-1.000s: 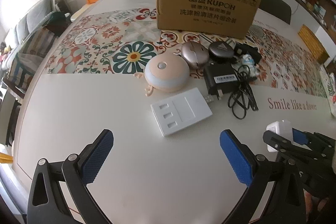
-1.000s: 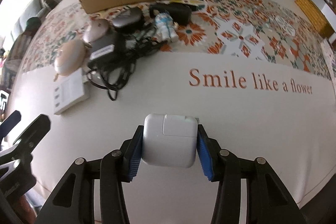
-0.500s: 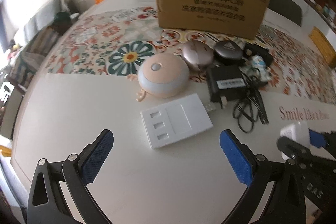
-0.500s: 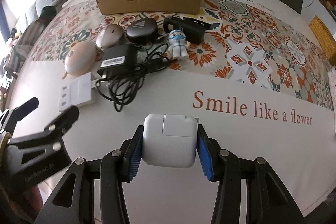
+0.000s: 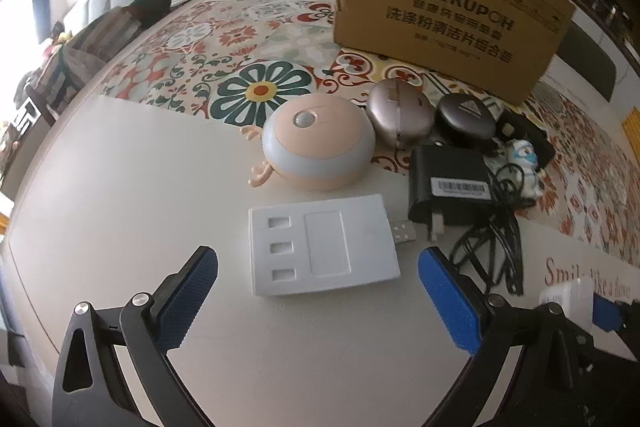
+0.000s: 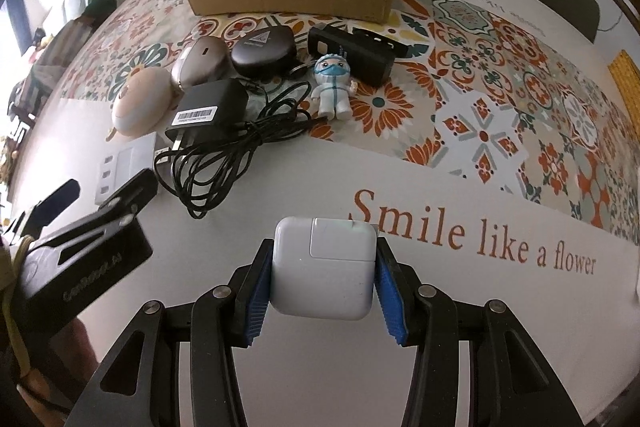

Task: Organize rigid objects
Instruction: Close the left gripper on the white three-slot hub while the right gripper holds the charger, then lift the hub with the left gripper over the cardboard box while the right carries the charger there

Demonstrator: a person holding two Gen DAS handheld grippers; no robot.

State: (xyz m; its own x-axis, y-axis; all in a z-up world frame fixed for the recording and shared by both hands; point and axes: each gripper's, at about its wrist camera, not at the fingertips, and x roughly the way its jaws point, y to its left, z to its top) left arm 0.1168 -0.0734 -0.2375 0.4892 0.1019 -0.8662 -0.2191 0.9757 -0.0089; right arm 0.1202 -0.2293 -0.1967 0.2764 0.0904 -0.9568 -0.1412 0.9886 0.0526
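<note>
The right gripper (image 6: 324,281) has its jaws clamped on the white charger cube (image 6: 324,267), blue pads pressed to both its sides, holding it above the pale table (image 6: 320,367) just by the word "Smile"; whether it rests on the surface or hangs clear of it I can't quite tell from here. The left gripper (image 5: 318,307) stands wide apart with nothing in it, facing the flat white USB hub (image 5: 322,247) at its twelve o'clock. Beyond the hub lie the peach round lamp (image 5: 318,143), the black adapter (image 5: 450,187) with its tangled cord and, at one o'clock, the cardboard box (image 5: 448,7). I'd say one item is in transit to the box; next, the cube needs lifting over the box's rim, while the left closes on the hub's long edges.
</note>
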